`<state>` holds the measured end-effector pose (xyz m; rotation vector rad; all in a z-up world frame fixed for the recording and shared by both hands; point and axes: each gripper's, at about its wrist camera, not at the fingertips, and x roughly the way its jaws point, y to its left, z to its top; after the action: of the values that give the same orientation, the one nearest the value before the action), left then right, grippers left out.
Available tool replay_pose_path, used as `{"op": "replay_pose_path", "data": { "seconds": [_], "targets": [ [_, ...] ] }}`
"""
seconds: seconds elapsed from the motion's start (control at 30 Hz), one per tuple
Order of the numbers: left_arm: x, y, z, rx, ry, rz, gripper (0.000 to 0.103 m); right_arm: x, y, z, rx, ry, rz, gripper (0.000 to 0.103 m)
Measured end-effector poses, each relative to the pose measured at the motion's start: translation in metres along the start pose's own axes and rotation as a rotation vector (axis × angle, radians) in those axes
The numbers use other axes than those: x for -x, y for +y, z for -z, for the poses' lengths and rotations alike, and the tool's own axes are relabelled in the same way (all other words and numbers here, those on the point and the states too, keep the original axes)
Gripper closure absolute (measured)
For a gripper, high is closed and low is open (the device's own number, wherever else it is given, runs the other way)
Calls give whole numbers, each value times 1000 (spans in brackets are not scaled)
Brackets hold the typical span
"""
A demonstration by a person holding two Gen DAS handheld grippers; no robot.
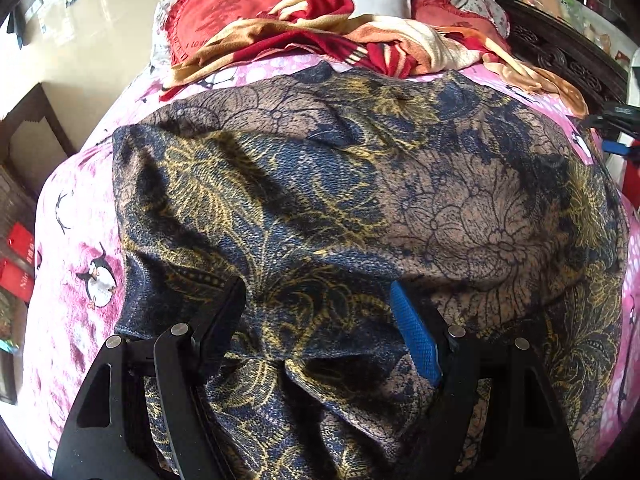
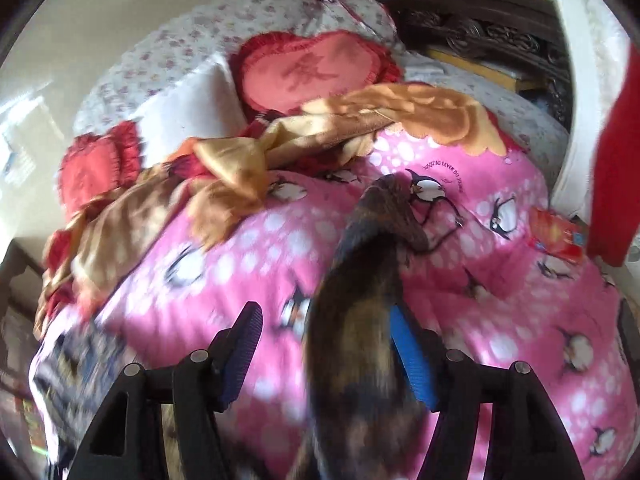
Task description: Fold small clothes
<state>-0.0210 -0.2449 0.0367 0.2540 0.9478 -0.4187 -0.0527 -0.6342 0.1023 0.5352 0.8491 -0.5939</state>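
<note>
Garment: my dark floral-print garment [image 1: 320,184] lies spread over the pink penguin bedspread [image 1: 76,240], near edge rumpled under my left gripper [image 1: 320,320].
Left gripper: jaws stand wide; cloth bunches between them, pads not pressing it.
Right gripper: my right gripper [image 2: 324,352] has jaws apart; a blurred strip of the same cloth [image 2: 360,320] runs up between them, touching the blue pad [image 2: 412,360], not pinched.
Handling (judged): light, limp knit, drapes and creases easily; likely to slide on the bedspread.
Where to grip (judged): hem corners or sleeve end, thin single layer.
Containers: none seen; pillows [image 1: 224,20] and a red-tan blanket [image 1: 360,40] heaped at the bed's far end.
</note>
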Motion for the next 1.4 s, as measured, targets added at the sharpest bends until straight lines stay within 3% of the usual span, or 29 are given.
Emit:
{"op": "replay_pose_path", "data": {
  "seconds": [0.07,0.1,0.17,0.27,0.33,0.4,0.47,0.53,0.6,0.7,0.83,0.97,1.1,1.17,1.23,1.3,1.4],
  "targets": [
    [-1,3,0,10,7,0,28,-23,-8,-12,-45,21,18,43],
    [-1,3,0,10,10,-2,28,-31,-13,-16,-63,30,26,72],
    [-1,6,1,7,12,-7,28,-32,-23,-22,-95,32,26,100],
    [-3,11,0,21,9,-9,28,14,-40,-21,-109,-105,-16,100],
    [-5,13,-1,41,11,0,28,49,-58,-12,-80,-177,41,100],
    [-7,12,-3,51,12,6,28,69,-85,-1,-84,-184,109,100],
    [-7,8,-3,47,8,14,28,68,-107,5,-71,-120,196,96],
    [-7,4,-3,40,3,21,28,58,-135,11,-91,15,286,81],
    [-6,-1,-2,26,3,22,28,66,-146,15,-139,-10,270,69],
    [-6,-6,0,2,7,13,28,74,-138,10,-179,-74,146,53],
    [-6,-7,-1,-1,11,11,28,43,-106,-8,-180,-29,52,52],
    [-7,-5,-1,-2,15,8,28,-13,-79,-25,-85,109,167,52],
    [-9,-1,-2,10,18,11,28,-58,-97,-23,-103,275,277,52],
    [-11,0,-2,14,23,11,28,-71,-107,-18,-108,317,284,52],
    [-12,-1,-3,12,22,9,28,-74,-106,-14,-57,313,311,65],
    [-12,-1,-3,9,21,10,28,-69,-105,-12,-25,294,314,97],
    [-9,3,-3,14,17,14,28,-35,-111,-12,-41,195,228,100]
  ]
}}
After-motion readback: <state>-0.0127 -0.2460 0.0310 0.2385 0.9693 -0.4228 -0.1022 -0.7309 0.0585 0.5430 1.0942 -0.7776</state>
